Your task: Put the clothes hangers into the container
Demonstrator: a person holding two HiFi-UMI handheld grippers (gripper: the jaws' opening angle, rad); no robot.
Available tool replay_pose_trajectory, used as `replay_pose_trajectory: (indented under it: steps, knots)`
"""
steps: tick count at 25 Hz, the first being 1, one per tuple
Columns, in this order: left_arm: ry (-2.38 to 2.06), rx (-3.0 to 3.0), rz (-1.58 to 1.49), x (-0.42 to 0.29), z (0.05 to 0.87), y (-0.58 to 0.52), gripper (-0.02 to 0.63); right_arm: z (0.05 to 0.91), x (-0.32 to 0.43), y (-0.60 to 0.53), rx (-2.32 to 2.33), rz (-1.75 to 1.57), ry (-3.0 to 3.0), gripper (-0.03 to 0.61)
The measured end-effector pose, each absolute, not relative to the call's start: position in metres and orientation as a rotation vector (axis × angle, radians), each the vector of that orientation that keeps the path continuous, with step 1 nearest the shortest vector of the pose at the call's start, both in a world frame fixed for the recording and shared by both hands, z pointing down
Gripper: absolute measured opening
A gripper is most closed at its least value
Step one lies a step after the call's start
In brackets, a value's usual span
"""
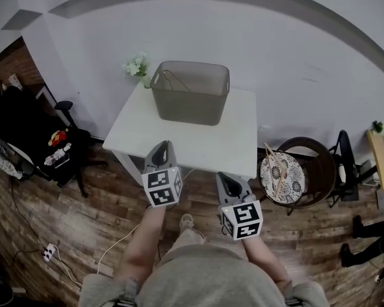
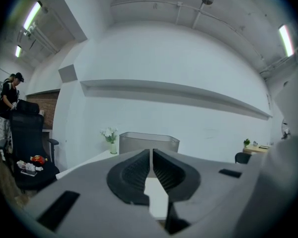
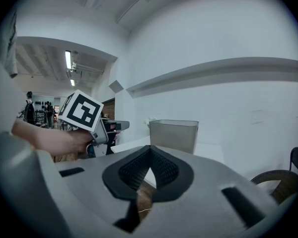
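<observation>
Closest of all is the person (image 1: 198, 280), looking down, with both arms held out in front.

The left gripper (image 1: 162, 146) is in the left hand. Its jaws are pressed together, with only a thin line between them, and nothing is in them. From above, its tip sits right at the near edge of the tabletop (image 1: 240, 136).

The right gripper (image 1: 226, 176) is in the right hand, a bit nearer to the person and over the brown wooden floor (image 1: 70, 216). Its jaws are together too, touching at the tips, and they hold nothing.

The white tabletop is just past the grippers. Far back on it stands the grey container (image 1: 191, 106). One clothes hanger (image 1: 174, 80) already lies inside it, near the left side.

To the right of the tabletop, on the floor, is a round chair (image 1: 321, 171) with a spotted cushion (image 1: 288, 183). Light wooden clothes hangers (image 1: 272, 164) lie on that cushion, well apart from the container. I cannot tell how many there are.

Little white flowers (image 1: 137, 66) stand at the back left corner of the tabletop, just beside the container. A black chair (image 1: 32, 130) is off to the left. Behind it all is a white wall (image 1: 294, 50).
</observation>
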State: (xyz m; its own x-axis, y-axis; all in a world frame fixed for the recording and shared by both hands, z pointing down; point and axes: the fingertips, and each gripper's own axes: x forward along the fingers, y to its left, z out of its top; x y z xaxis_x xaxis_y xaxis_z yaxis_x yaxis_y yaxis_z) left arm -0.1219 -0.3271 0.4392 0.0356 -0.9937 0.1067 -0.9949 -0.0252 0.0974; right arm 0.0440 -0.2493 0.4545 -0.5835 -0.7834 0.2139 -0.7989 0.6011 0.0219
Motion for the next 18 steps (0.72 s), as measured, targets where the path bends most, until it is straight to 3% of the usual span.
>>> replay_pose_trajectory:
  steps: [18]
  knots:
    - [-1.933,2.224,-0.001,-0.069,0.462,-0.157,0.011,0.475,0.085,-0.125,1.362,0.158,-2.604,0.0]
